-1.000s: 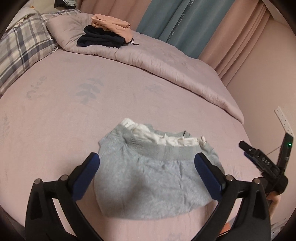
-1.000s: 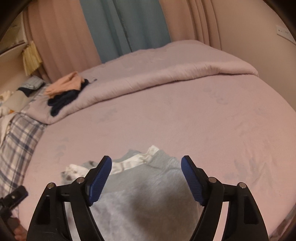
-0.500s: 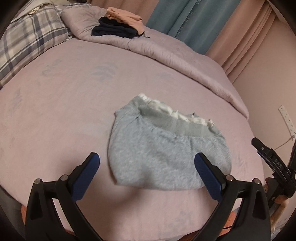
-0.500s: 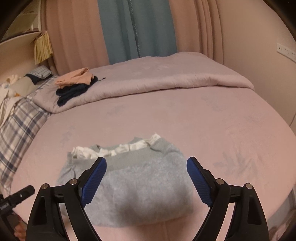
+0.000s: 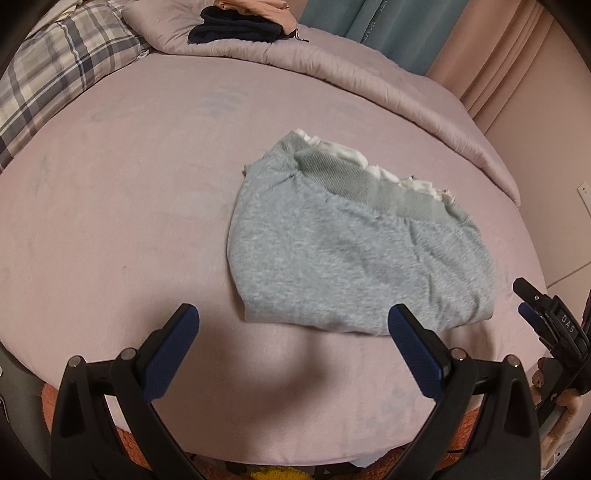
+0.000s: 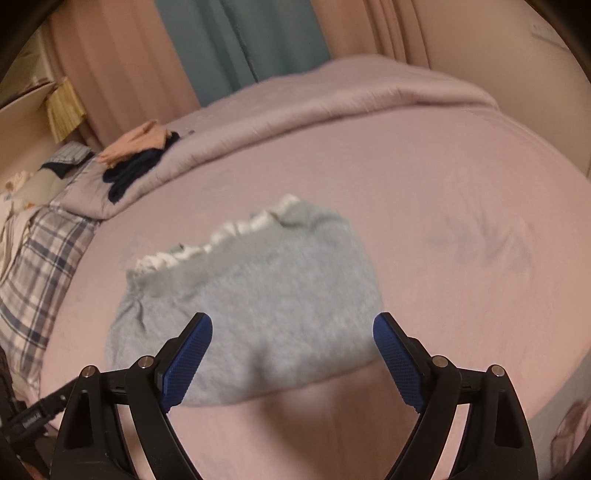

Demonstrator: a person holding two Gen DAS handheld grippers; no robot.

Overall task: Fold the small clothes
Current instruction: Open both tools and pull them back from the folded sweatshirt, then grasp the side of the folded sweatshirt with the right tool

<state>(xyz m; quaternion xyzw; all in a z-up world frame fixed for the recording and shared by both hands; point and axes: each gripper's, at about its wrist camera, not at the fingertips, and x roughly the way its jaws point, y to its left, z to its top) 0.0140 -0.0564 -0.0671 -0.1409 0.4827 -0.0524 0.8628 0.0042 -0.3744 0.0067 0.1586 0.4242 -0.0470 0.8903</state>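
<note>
- Two views, left wrist first.
- Left hand-held gripper (image 5: 291, 321) wide, nothing between the blue pads (image 5: 168, 352); hanging above the near edge of the bed (image 5: 110, 206).
- Grey garment (image 5: 351, 258) lying folded on the pink sheet, ahead and to the right of centre, apart from both pads; the right pad overlapping only its near right edge in the picture.
- Ribbed waistband (image 5: 373, 188) along the far edge, a white frill (image 5: 354, 157) sticking out behind it.
- Pink duvet (image 5: 388, 92) heaped across the far side; dark clothes (image 5: 236, 27) piled on it, something peach on top, cut by the frame.
- Plaid pillow (image 5: 55, 74) at upper left.
- At the right edge, tip of the right hand-held gripper (image 5: 550, 317), fingers of a hand (image 5: 543, 380) below it.
- Right wrist next, somewhat blurred.
- Right hand-held gripper (image 6: 293, 343) wide as well, jaws having just been opening, empty; garment (image 6: 258, 302) lying past the pads (image 6: 397, 356), its near edge seen between them, not pinched.
- White frill (image 6: 221, 236) on the far left side.
- Dark clothes (image 6: 129, 175) and peach cloth (image 6: 136, 144) on the duvet (image 6: 332, 99) at the left; plaid pillow (image 6: 37, 258) lower left.
- Teal curtain (image 6: 240, 40) between pink ones behind the bed (image 6: 461, 206).
</note>
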